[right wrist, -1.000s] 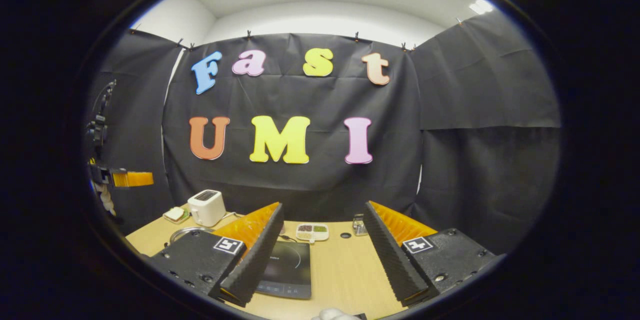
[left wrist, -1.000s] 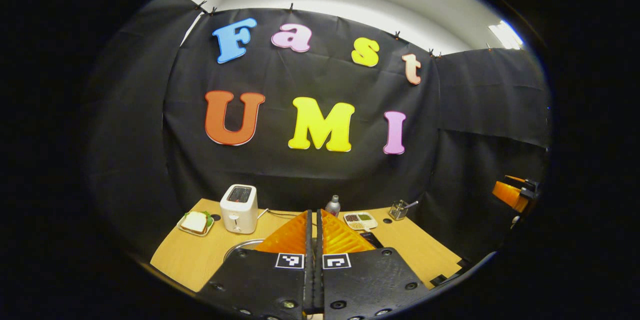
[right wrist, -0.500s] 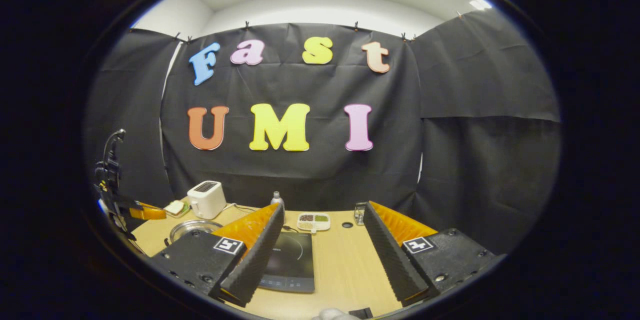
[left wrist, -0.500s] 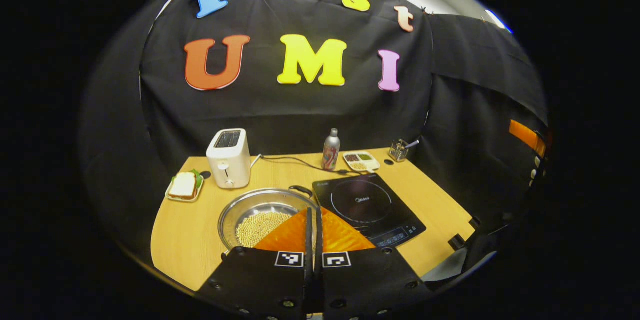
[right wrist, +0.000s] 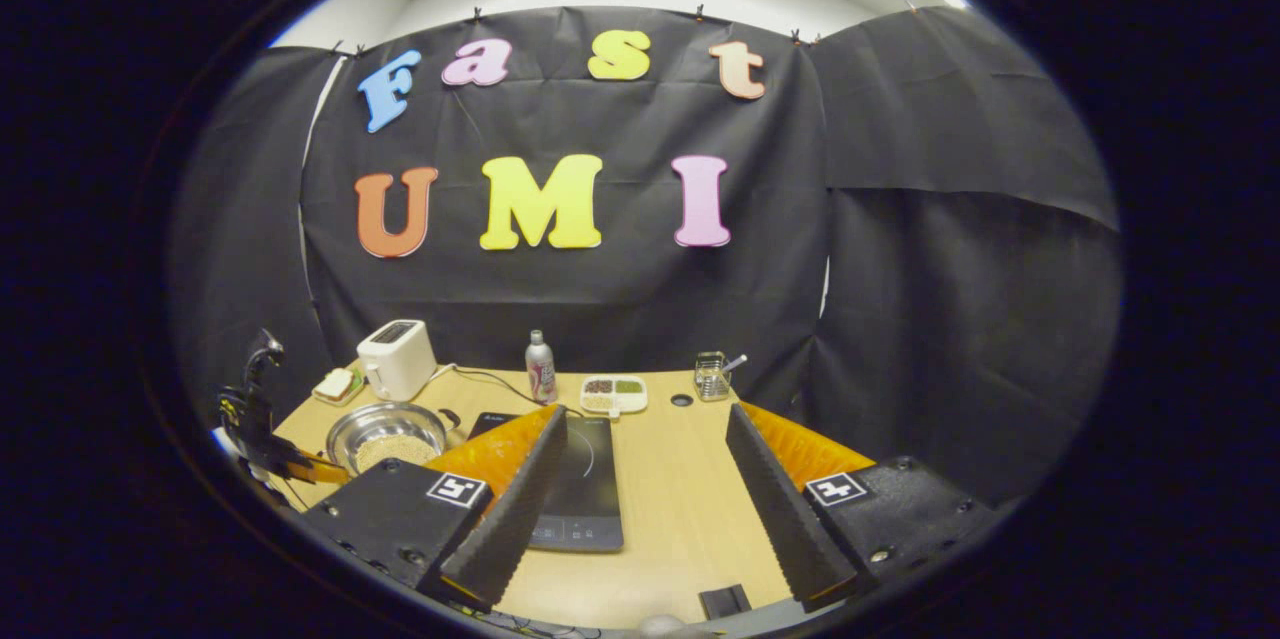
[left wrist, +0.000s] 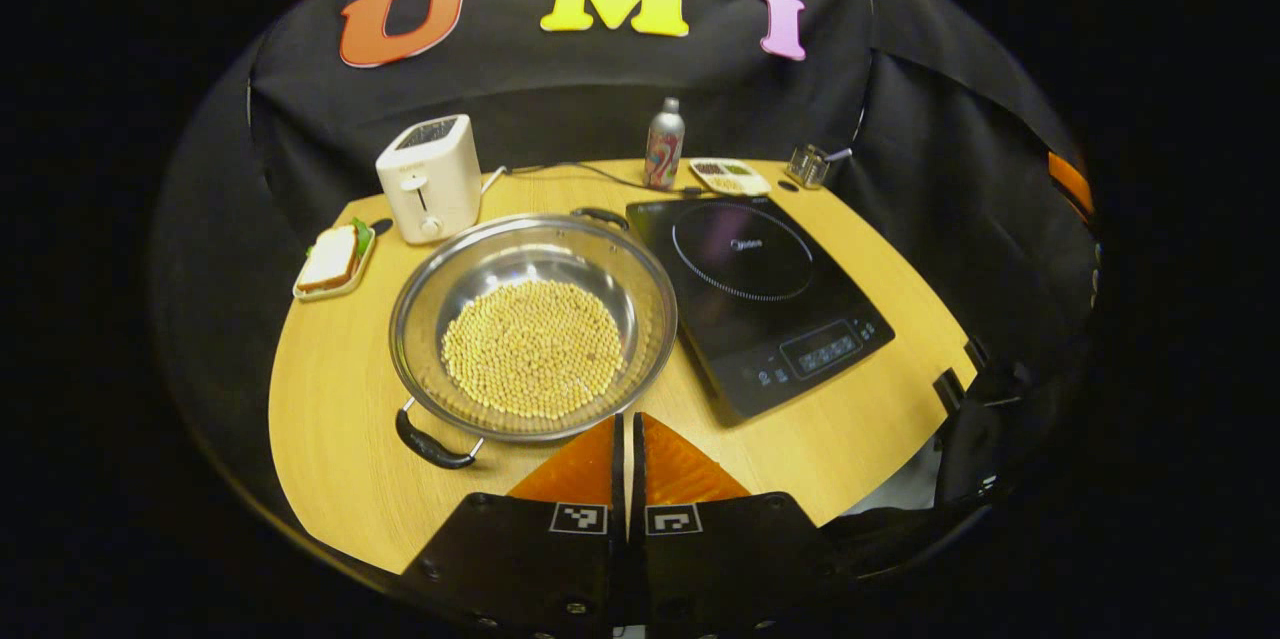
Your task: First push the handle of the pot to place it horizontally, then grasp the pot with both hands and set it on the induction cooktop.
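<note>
Left hand-held gripper [left wrist: 627,429] clenched above pot [left wrist: 533,324]; right hand-held gripper [right wrist: 645,464] released.

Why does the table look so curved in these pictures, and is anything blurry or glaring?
Left gripper view: fisheye bending bows the table edge; pot and induction cooktop look sharp, with soft sheen on the pot's wall. Right gripper view: the same bending; bright ceiling at the top, things on the far table small but clear.
</note>
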Tool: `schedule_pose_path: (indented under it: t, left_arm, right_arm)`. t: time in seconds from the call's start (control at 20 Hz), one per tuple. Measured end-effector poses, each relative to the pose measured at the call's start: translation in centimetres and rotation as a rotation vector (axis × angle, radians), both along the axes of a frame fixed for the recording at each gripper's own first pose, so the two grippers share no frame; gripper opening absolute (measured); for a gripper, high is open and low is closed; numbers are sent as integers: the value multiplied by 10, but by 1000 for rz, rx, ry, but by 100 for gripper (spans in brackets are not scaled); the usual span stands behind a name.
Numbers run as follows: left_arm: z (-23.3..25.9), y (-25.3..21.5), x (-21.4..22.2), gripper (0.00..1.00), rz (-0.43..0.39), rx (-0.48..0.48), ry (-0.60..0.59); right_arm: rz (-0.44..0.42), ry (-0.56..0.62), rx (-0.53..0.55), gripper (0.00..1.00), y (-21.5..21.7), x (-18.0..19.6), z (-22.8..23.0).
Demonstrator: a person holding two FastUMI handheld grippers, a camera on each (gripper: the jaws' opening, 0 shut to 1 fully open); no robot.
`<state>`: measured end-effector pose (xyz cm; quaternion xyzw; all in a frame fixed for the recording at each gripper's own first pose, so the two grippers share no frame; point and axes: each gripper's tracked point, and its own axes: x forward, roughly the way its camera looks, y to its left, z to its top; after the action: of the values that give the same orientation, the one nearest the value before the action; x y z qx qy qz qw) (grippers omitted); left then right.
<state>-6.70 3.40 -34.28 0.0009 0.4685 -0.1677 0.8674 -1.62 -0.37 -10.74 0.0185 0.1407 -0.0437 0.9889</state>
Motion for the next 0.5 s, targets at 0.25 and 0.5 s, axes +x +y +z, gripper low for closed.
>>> schedule_pose_path:
  t: [0.25, 0.5]
  left_arm:
    - [-44, 19, -8, 0, -9, 49, 94]
    - [-64, 43, -1, 0, 21, 101, 137]
  right_arm:
    - [-6, 2, -13, 97, 1, 2, 2]
    - [-9, 16, -19, 98, 1, 5, -3]
